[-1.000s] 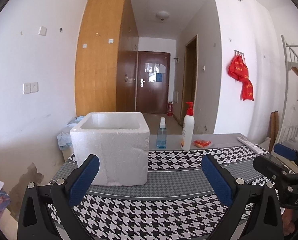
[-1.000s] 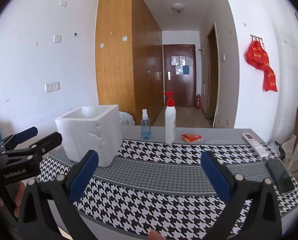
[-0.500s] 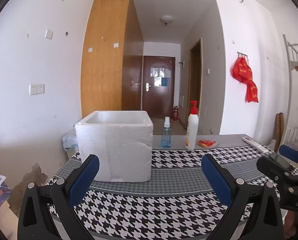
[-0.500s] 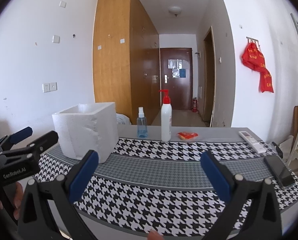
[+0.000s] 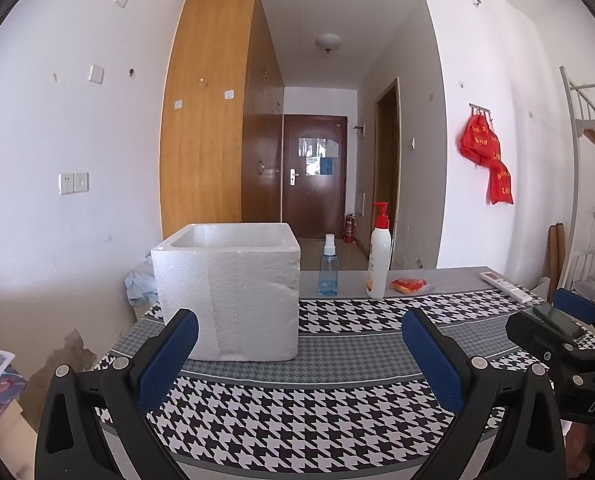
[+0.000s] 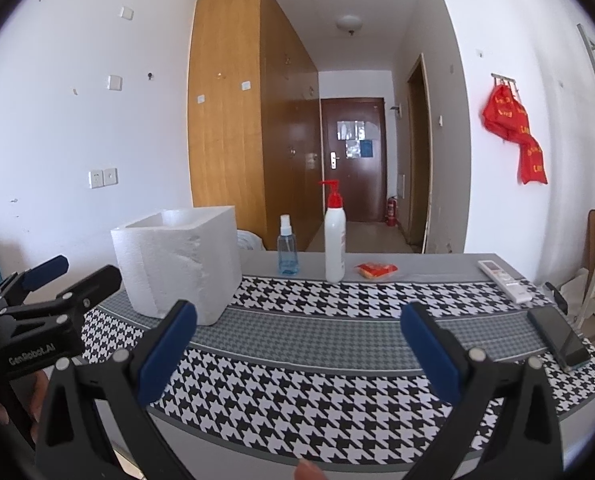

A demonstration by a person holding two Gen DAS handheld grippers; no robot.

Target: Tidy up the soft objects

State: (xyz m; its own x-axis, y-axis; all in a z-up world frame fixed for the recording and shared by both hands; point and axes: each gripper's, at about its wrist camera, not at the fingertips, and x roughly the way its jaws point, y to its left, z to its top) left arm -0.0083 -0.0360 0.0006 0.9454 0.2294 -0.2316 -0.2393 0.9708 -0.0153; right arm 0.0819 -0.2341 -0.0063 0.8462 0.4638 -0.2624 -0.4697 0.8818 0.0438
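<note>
A white foam box point(image 5: 227, 294) point(image 6: 179, 262) stands open-topped on the left of the houndstooth-clothed table point(image 5: 337, 420) point(image 6: 317, 384). Its inside is hidden from both views. A small orange packet point(image 5: 408, 285) point(image 6: 376, 270) lies at the far edge. My left gripper point(image 5: 297, 354) hovers open over the near edge, in front of the box, with nothing between its fingers. My right gripper point(image 6: 297, 350) is open over the near middle, also holding nothing. Each gripper shows at the side of the other's view: the right gripper point(image 5: 553, 320) and the left gripper point(image 6: 73, 274).
A blue spray bottle point(image 5: 328, 272) point(image 6: 287, 251) and a white pump bottle point(image 5: 378, 258) point(image 6: 334, 240) stand at the far edge. A white remote point(image 5: 505, 286) point(image 6: 504, 280) and a dark phone point(image 5: 557, 320) point(image 6: 559, 338) lie at the right. Red bags point(image 5: 485, 160) hang on the wall.
Both cameras have tilted up a little and come slightly lower, so the box's opening is seen more edge-on. Both grippers stay open; nothing on the table has moved.
</note>
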